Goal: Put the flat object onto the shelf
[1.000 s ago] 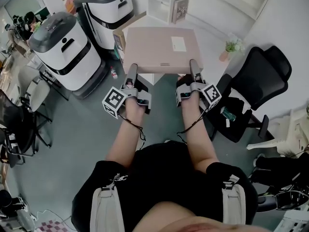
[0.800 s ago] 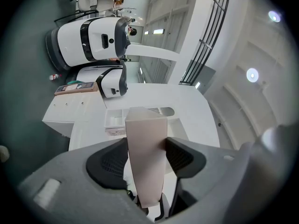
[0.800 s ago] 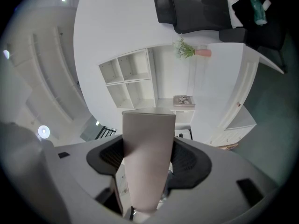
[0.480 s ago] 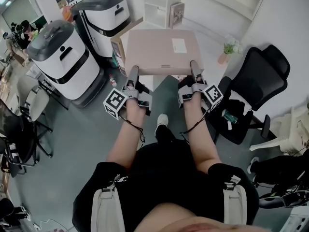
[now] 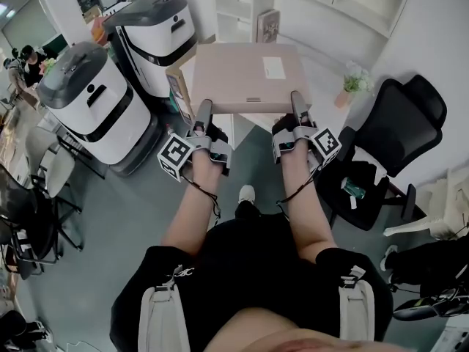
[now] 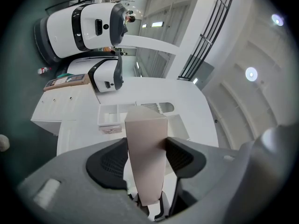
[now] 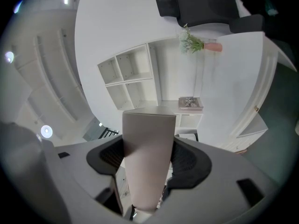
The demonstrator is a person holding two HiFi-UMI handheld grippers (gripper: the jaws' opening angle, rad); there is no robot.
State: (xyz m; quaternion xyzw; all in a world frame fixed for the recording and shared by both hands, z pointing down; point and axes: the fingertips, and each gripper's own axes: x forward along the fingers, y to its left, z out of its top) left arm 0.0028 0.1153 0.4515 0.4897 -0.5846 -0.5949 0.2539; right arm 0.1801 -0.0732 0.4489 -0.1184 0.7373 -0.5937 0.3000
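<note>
A flat beige box [image 5: 245, 75] with a white label is held level in front of the person, over a white cabinet top. My left gripper [image 5: 203, 111] is shut on its near left edge, and my right gripper [image 5: 296, 103] is shut on its near right edge. In the left gripper view the box's edge [image 6: 145, 162] fills the gap between the dark pads. The right gripper view shows the same edge [image 7: 148, 157] clamped between its pads. White shelving [image 5: 245, 6] stands just beyond the box, with a book [image 5: 267, 25] leaning in one compartment.
Two white and grey robot units [image 5: 91, 101] stand at the left. A black office chair [image 5: 392, 134] is at the right, next to a small potted plant [image 5: 352, 81] on the white cabinet. More chairs [image 5: 37, 196] line the far left.
The person has stepped forward with the box; the shelving, robots and chair have slid nearer in the head view. Both grips on the box are unchanged.
</note>
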